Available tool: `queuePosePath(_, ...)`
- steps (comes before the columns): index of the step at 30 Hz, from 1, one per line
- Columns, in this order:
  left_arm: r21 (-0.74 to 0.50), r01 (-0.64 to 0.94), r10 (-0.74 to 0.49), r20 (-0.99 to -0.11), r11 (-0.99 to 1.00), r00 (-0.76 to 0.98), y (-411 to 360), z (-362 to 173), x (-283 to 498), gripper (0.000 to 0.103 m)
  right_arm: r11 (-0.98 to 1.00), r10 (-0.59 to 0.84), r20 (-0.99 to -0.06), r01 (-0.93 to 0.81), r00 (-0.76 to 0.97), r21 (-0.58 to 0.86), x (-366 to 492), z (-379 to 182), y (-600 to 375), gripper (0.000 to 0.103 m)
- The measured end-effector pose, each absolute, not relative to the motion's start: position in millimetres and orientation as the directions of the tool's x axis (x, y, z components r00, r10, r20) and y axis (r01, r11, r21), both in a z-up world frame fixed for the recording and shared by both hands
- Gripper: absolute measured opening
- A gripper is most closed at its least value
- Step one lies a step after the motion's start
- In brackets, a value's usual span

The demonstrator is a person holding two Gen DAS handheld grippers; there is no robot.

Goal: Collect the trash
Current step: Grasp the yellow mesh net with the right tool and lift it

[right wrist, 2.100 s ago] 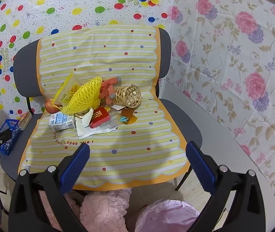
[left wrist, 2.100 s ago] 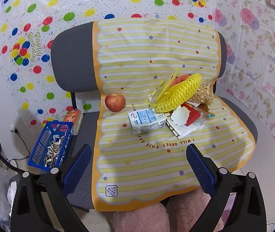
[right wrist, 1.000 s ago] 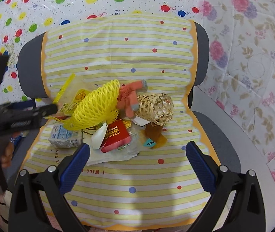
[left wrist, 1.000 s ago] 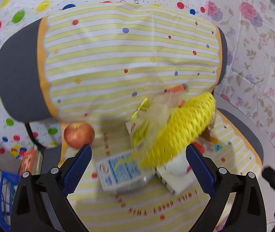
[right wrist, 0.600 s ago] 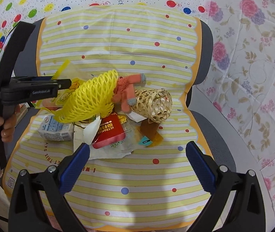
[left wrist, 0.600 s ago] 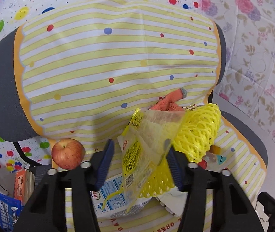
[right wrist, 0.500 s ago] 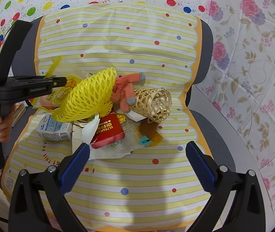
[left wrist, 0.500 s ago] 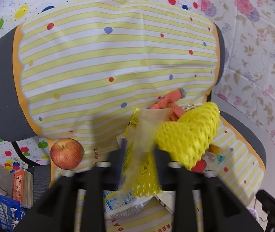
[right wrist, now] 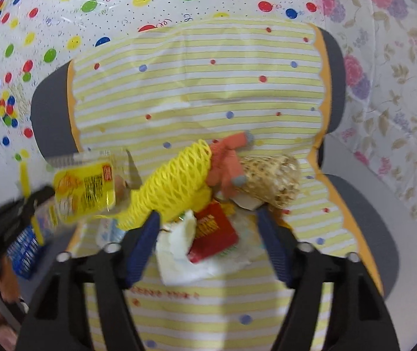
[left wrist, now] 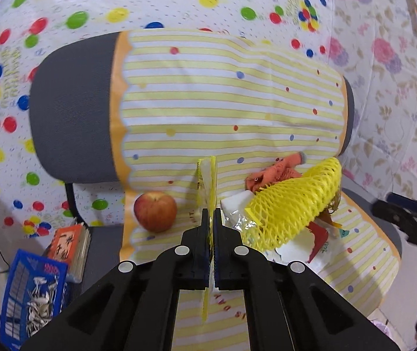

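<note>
The left gripper (left wrist: 211,219) is clamped tight on a thin yellow-and-clear plastic wrapper (left wrist: 207,181), which stands edge-on between its blue pads and sticks out above and below them. From the right wrist view the same wrapper (right wrist: 87,187) shows its printed yellow face, lifted off the pile and held to the left of the yellow foam fruit net (right wrist: 176,184).

The right gripper (right wrist: 208,228) has its jaws closing, still fairly wide, over the trash beside that net; a red snack packet (right wrist: 214,234) and crumpled white paper (right wrist: 179,251) lie between the fingers, and the pads do not appear to press on either.

The yellow net rests on the striped yellow sheet (left wrist: 223,111) draped over a grey office chair (left wrist: 71,111). Just right of the net lie an orange knitted toy (right wrist: 226,161) and a woven straw basket on its side (right wrist: 270,178). Left of the net, a red apple (left wrist: 155,211) sits at the sheet's edge. Further left and lower, a blue plastic basket (left wrist: 30,295) holds pale scraps.
</note>
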State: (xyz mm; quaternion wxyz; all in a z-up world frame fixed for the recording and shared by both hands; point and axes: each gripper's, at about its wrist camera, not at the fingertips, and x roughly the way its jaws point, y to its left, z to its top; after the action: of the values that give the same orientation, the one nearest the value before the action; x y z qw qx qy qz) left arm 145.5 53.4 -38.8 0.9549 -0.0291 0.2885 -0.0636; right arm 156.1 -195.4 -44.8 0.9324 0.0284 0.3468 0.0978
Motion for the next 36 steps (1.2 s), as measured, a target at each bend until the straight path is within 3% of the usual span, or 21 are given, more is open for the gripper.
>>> queuePosePath(9, -0.098, 0.115, -0.151, -0.554, 0.988, 0.818, 53.5, -54.7, 133.9, 0.002, 0.976, 0.186, -0.692, -0.052, 0.697, 0.21, 226.5, -57.1, -160.8, 0.072)
queuePosePath(11, -0.085, 0.118, -0.145, -0.55, 0.989, 0.822, 51.6, -54.8, 131.0, 0.002, 0.978, 0.169, -0.732, -0.017, 0.66, 0.209, 237.8, -66.5, -159.6, 0.052)
queuePosePath(13, -0.078, 0.115, -0.139, -0.547, 0.99, 0.825, 52.2, -54.2, 129.8, 0.002, 0.974, 0.185, -0.745, -0.015, 0.641, 0.228, 237.5, -72.2, -161.5, 0.021)
queuePosePath(15, -0.078, 0.106, -0.131, -0.543, 0.991, 0.829, 55.8, -52.3, 128.5, 0.002, 0.973, 0.199, -0.735, -0.041, 0.648, 0.227, 231.3, -72.0, -161.8, 0.013)
queuePosePath(23, -0.076, 0.058, -0.084, -0.409, 0.995, 0.909, 79.4, 18.1, 101.7, 0.002, 0.967, 0.254, -0.498, -0.233, 0.829, 0.106, 177.0, 17.1, -162.3, 0.011)
queuePosePath(29, -0.065, 0.165, -0.177, -0.366, 0.984, 0.913, 60.0, 46.8, 65.5, 0.002, 0.969, 0.23, -0.463, -0.243, 0.856, 0.033, 124.0, 58.4, -185.9, 0.011)
queuePosePath(36, -0.073, 0.309, -0.314, -0.364, 0.948, 0.877, 9.0, 25.2, 19.7, 0.002, 0.98, 0.186, -0.474, -0.198, 0.861, 0.027, 40.8, 40.2, -231.8, 0.011)
